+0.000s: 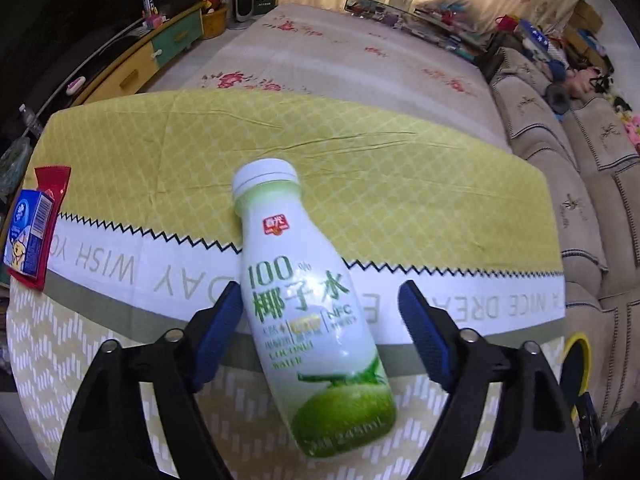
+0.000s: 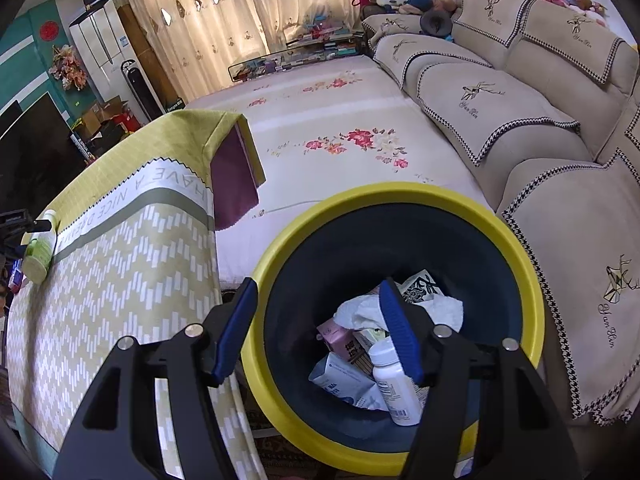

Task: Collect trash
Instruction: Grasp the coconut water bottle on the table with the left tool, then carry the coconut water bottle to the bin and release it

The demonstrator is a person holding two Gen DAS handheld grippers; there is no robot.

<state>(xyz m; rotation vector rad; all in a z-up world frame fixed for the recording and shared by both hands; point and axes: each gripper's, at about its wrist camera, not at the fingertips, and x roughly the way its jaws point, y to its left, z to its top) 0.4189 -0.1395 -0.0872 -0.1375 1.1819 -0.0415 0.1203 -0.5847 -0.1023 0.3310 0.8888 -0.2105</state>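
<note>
Your left hand-held gripper (image 1: 320,328) straddles the bottle (image 1: 308,312), which lies on its side on the worktop (image 1: 400,168), cap pointing away from you. The left pad looks to be just touching the bottle's side, while the right pad stands clear, so the jaws are open with nothing clamped yet; the straddle sets you up to pinch across the body. Further left, at the worktop's edge, a small blue carton (image 1: 28,236) rests on a red wrapper (image 1: 52,216), probably more trash to collect. Your right hand-held gripper (image 2: 316,332) hangs open and empty over the bin (image 2: 400,196), which stands on the floor between worktop and sofa (image 2: 560,160), close enough for a short carry. Inside already lie tissue (image 2: 360,312), cartons and a white bottle (image 2: 394,380). Beyond is a floral-sheeted bed (image 2: 340,120).
</note>
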